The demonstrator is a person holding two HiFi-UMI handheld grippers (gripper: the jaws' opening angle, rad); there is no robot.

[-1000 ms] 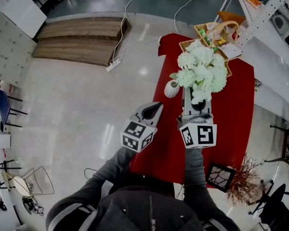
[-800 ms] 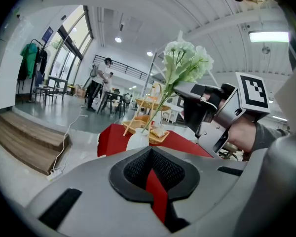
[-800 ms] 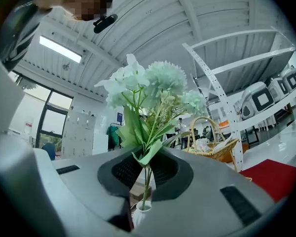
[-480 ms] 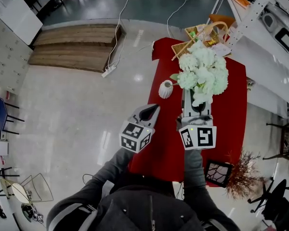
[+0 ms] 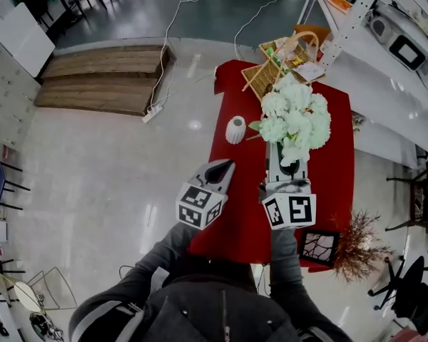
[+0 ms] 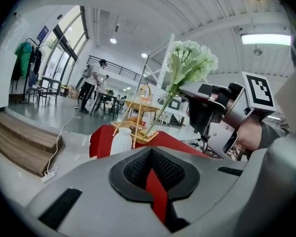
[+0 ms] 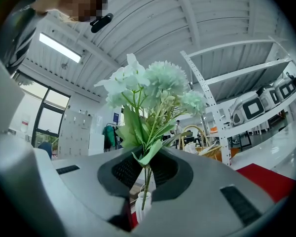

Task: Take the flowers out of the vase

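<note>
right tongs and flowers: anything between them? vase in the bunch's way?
Nothing between: the right tongs are shut on the stems of the flowers. The vase stands apart on the red table, left of the bunch in the head view, stems clear of it. Nothing visible blocks the bunch.

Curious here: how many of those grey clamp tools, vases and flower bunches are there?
Grey handheld grippers: 2, the left gripper and the right gripper
Small white rounded vase: 1
Bunch of white flowers with green stems: 1
Total: 4
</note>
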